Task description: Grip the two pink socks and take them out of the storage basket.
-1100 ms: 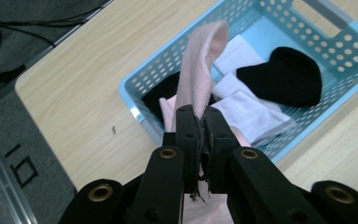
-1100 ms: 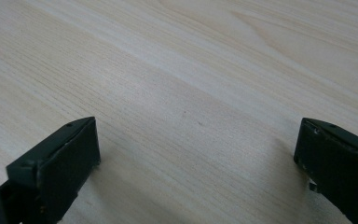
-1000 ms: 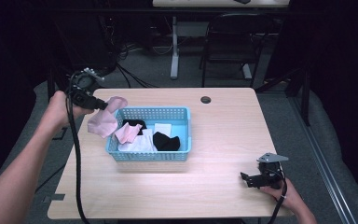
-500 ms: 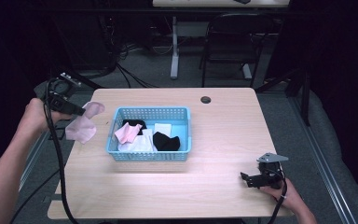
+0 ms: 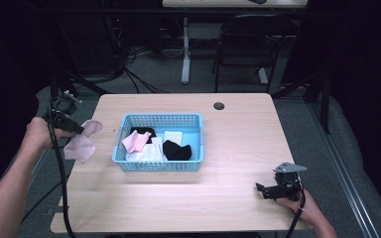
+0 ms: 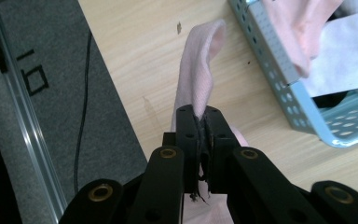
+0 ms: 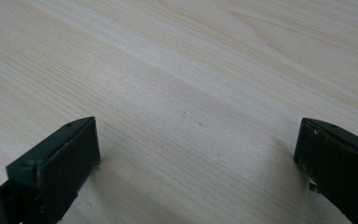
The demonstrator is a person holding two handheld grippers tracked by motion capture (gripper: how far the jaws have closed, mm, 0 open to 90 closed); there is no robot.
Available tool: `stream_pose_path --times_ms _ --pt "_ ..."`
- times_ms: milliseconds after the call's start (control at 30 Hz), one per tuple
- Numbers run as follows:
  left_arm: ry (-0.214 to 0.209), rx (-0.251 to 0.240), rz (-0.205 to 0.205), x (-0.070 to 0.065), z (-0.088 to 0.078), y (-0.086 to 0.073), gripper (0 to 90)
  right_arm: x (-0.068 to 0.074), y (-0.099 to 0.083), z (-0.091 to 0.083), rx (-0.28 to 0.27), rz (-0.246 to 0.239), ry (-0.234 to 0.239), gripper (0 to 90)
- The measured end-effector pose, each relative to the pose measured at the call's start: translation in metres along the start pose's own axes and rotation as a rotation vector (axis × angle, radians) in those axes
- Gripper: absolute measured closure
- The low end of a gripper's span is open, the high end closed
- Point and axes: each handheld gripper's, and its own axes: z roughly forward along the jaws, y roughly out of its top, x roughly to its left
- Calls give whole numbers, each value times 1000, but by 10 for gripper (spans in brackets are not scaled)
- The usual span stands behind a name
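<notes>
My left gripper is shut on a pale pink sock, which hangs from it over the table's left edge, left of the blue basket. In the left gripper view the pink sock rises from between the closed jaws of the gripper, with the basket's wall off to the right. The basket holds another pink sock, a white piece and a black sock. My right gripper rests low at the table's front right, open, with bare wood between its jaws.
The wooden table has a round cable hole near its back edge. Grey floor and a cable lie beyond the left edge. A chair and a desk leg stand behind the table.
My left gripper has carried the pink sock out of the basket, leftward to the table's left edge. The right gripper has stayed put.
</notes>
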Motion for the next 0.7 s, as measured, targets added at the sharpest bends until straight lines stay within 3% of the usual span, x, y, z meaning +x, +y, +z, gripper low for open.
stream_pose_path --times_ms 300,467,700 --pt "-23 34 -53 0 42 -7 863 0 0 0 -2 2 4 0" --pt "-38 55 -62 -3 64 -11 862 0 0 0 -1 2 4 0" --pt "-71 70 -94 -6 85 -15 860 0 0 0 -2 2 4 0"
